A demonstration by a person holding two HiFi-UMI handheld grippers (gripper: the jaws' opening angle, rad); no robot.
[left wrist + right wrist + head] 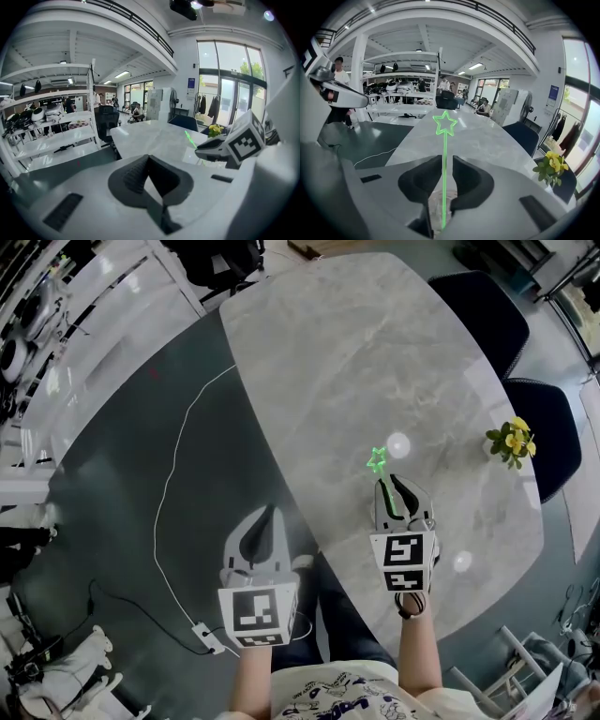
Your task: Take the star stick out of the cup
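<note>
A long pale marble counter runs away from the person, rounded at its corners. Two dark chairs stand along the counter's far right edge. A thin white cable trails over the dark floor off the counter's left side.

The left gripper hangs over that floor, just off the counter's near left edge. Its jaws are pressed together to a point with nothing between them.

The right gripper is over the counter's near end and tilts downward. Its jaws stand narrowly apart on either side of the stick. One pad is right against it and a slit of daylight shows at the other, so they do not pinch it.

A small bunch of yellow flowers sits near the counter's right edge. A clear cup stands on the counter directly below the right jaws, mostly covered by them. The green star stick stands upright with its foot in that cup, and its outlined star rises above the jaw tips.
</note>
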